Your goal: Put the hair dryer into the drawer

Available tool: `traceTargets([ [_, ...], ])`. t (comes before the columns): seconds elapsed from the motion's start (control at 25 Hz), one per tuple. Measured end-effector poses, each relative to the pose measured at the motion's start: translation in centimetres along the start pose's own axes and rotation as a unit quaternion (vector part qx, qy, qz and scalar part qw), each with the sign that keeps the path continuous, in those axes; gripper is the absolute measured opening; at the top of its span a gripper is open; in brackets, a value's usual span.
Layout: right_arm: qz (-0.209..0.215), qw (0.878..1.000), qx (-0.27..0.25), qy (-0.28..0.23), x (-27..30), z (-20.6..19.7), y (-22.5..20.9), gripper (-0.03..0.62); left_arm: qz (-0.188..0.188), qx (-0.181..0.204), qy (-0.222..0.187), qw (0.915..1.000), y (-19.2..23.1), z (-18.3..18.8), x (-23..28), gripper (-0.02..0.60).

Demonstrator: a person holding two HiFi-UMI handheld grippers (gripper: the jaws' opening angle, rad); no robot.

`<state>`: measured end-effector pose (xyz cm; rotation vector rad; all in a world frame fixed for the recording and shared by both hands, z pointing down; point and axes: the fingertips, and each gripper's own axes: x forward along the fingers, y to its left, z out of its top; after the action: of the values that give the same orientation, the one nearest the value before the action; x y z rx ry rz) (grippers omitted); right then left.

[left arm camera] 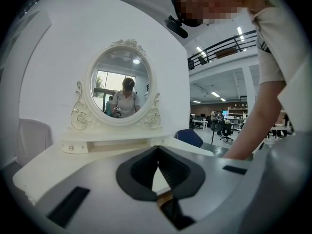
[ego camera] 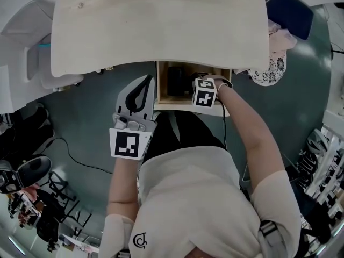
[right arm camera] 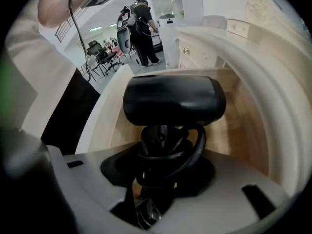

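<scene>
The black hair dryer hangs head-first over the open wooden drawer, its cord looped round the handle. My right gripper is shut on that handle and points steeply down. In the head view the hair dryer sits inside the drawer under the edge of the dressing table, with my right gripper just over it. My left gripper hovers left of the drawer. Its jaws meet with nothing between them, as the left gripper view shows.
An oval mirror stands at the back of the white table top. A blue chair and a floral bundle are to the right. A cable runs across the green floor at left.
</scene>
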<state>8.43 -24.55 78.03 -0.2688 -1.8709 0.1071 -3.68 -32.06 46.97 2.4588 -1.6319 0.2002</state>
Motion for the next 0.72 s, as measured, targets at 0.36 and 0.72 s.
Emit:
traceTargets([
  [0.36,0.029,0.999,0.008,0.033,2.8,-0.9,0.3,0.19,0.015,-0.002,0.025,0.9996,0.1,-1.2,-1.2,0.014],
  [0.72,0.066,0.995,0.068,0.01,2.8,-0.5,0.4,0.219,0.018,-0.008,0.026,0.9995,0.0,-1.5,-1.8,0.014],
])
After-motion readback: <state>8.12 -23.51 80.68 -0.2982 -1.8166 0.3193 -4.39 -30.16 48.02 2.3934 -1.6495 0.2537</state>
